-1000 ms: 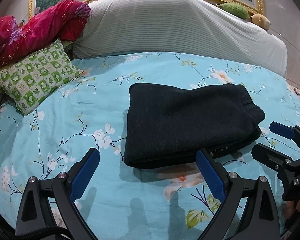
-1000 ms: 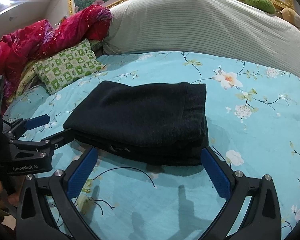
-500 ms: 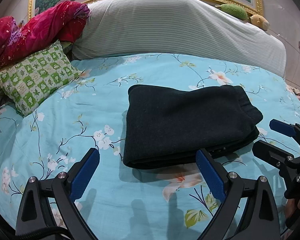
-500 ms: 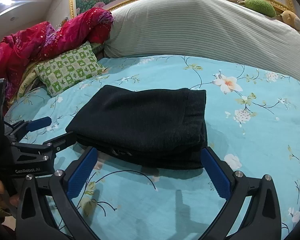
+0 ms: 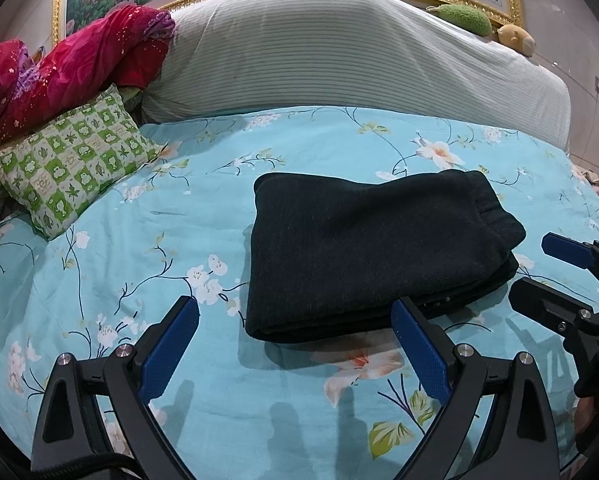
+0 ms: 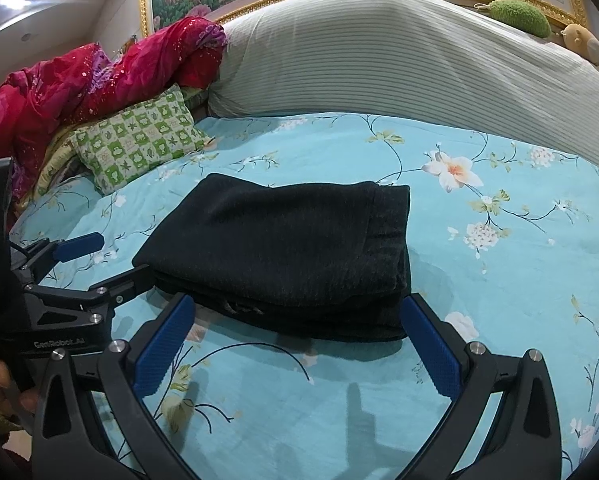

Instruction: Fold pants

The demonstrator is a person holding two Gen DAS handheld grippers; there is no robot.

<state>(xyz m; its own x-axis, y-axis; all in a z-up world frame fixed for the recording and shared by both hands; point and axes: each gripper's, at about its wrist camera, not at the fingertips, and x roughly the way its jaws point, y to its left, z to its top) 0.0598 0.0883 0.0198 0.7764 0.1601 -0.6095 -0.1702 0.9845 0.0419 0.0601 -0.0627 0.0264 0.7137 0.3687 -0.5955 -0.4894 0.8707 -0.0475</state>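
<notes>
The black pants (image 5: 363, 252) lie folded in a flat stack on the turquoise flowered bedsheet (image 5: 179, 216); they also show in the right wrist view (image 6: 291, 252). My left gripper (image 5: 295, 320) is open and empty, just short of the stack's near edge. My right gripper (image 6: 295, 316) is open and empty, its blue pads (image 6: 429, 344) flanking the stack's near edge without holding it. Each gripper shows in the other's view: the right one at right (image 5: 555, 276), the left one at left (image 6: 103, 260).
A green checked pillow (image 5: 75, 164) and a red quilt (image 5: 79, 68) lie at the back left. A large striped grey bolster (image 5: 339, 56) runs across the headboard, with plush toys (image 5: 471, 20) on its right. A hand holds the left gripper (image 6: 3, 392).
Both grippers have drawn back slightly from the folded pants and risen a little. The pants have not moved.
</notes>
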